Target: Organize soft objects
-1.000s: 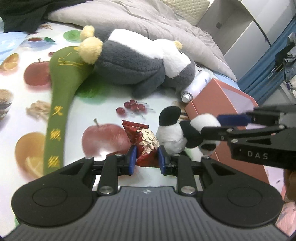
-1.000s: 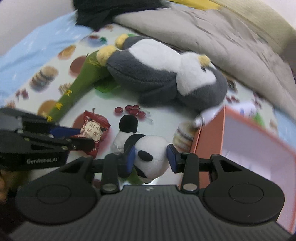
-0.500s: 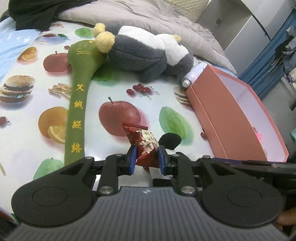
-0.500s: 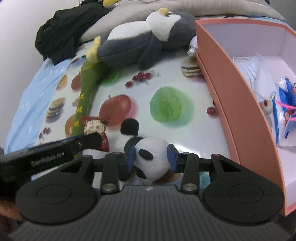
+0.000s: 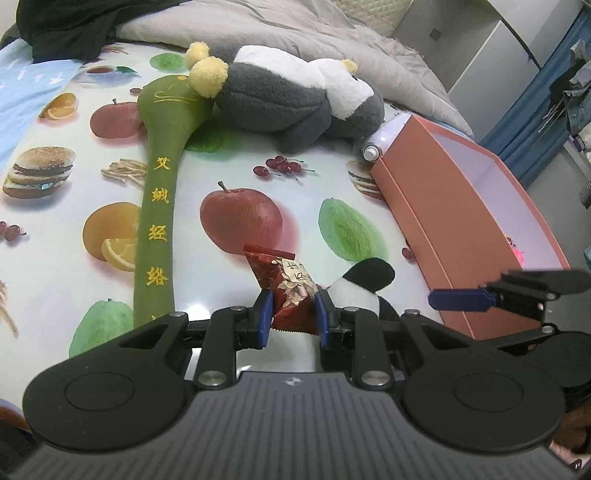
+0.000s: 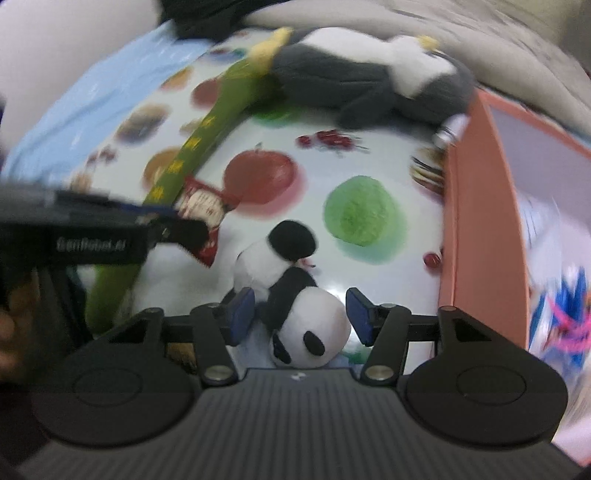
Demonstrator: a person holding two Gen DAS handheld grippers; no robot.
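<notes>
Broadly, surface: a fruit-and-food printed cloth (image 5: 303, 155) covers the bed; all the things lie on it.
Quilt: a grey quilt (image 5: 295, 33) is bunched along the far edge, with a black garment (image 5: 62, 26) at the far left.
Box: an orange box (image 5: 436, 221) stands open at the right edge of the cloth; the right wrist view shows white, blue and pink items inside, too blurred to name.
Penguin: a grey-and-white penguin plush (image 5: 291, 99) lies on its side at the far end, touching the green piece.
Green piece: a long green padded stick (image 5: 159, 206) with yellow embroidered characters runs from the penguin toward the camera.
Bottle: a small white bottle (image 5: 380, 140) lies against the box's far corner.
Panda: a small panda plush (image 6: 295, 295) lies on the cloth just beside the box wall, head toward the camera.
Right claw: right claw (image 6: 301, 314) straddles the panda, jaws opening, pads clear of the plush on both sides.
Snack: a red snack packet (image 5: 288, 291) stands upright, lifted off the cloth.
Left claw: left claw (image 5: 293, 317) is clenched on the packet's lower half, next to the panda.
</notes>
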